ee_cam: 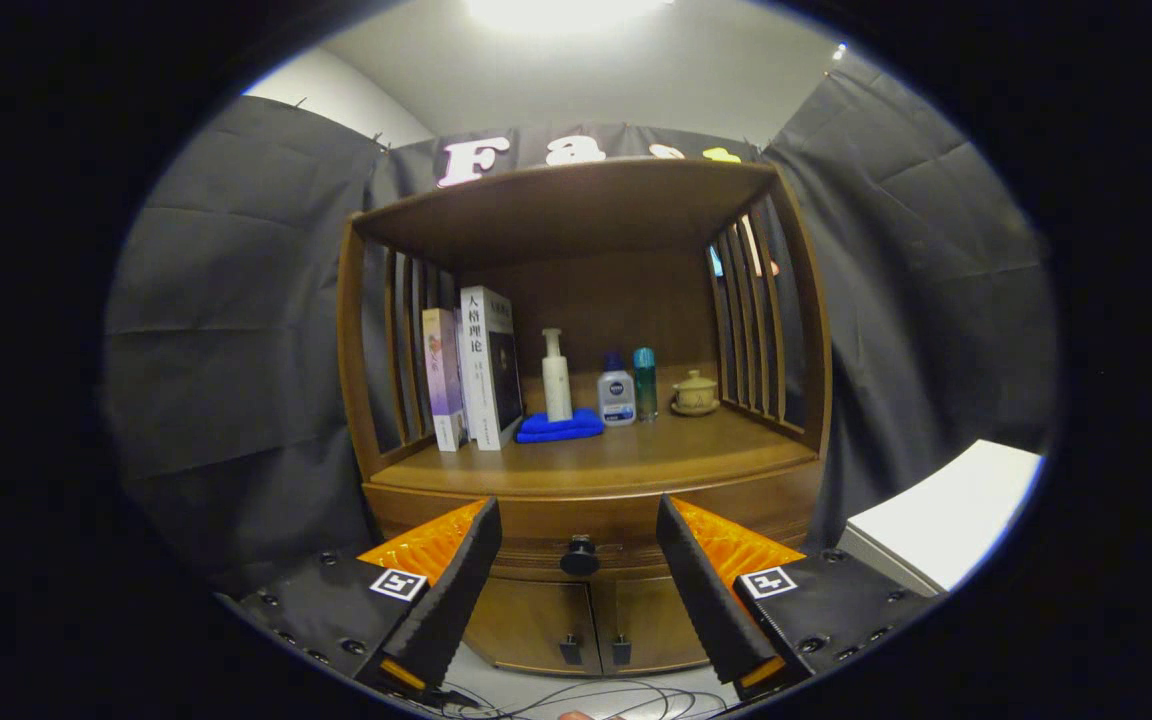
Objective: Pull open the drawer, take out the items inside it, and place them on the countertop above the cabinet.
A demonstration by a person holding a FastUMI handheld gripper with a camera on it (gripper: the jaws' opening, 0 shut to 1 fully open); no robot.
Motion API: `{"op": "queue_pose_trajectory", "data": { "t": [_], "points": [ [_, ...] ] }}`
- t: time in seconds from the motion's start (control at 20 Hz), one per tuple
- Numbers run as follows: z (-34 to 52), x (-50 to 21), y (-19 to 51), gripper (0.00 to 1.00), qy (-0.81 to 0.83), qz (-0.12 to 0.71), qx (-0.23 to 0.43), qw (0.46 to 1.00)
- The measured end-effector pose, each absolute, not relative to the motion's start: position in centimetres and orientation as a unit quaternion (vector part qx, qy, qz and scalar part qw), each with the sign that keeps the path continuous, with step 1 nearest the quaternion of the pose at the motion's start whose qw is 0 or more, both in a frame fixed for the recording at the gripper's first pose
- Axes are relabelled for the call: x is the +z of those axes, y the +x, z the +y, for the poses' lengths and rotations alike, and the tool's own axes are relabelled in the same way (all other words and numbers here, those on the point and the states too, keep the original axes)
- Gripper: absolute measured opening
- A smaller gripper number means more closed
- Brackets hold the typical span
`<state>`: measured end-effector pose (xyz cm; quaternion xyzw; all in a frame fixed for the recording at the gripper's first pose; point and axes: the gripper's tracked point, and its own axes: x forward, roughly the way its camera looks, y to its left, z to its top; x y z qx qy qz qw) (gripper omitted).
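The gripper (579,520) is spread wide, holding nothing, its fingers flanking the closed drawer's round black knob (580,556) just under the countertop's (626,462) front edge. On the countertop stand two books (473,368) at the left, a pump bottle (556,377) behind a folded blue cloth (559,426), two small bottles (628,389), and a lidded ceramic jar (695,393) toward the right.

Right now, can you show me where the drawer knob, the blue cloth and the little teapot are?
drawer knob (580,556): gripper view, on the round knob's front, between the open fingers.
blue cloth (560,427): gripper view, on the folded cloth's front edge.
little teapot (695,393): gripper view, on its round body.
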<state>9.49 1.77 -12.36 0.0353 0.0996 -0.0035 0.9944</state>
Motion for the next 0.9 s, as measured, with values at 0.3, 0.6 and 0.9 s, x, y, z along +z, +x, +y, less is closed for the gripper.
{"op": "queue_pose_trajectory", "data": {
  "t": [0.3,0.6,0.9],
  "points": [
    [1.8,-17.4,14.3,0.98,0.055,0.143,-0.014,0.988],
    [1.7,-23.1,17.0,0.98,0.03,0.194,-0.027,0.98],
    [1.4,-27.5,18.9,0.96,0.026,0.215,-0.025,0.976]
  ]
}}
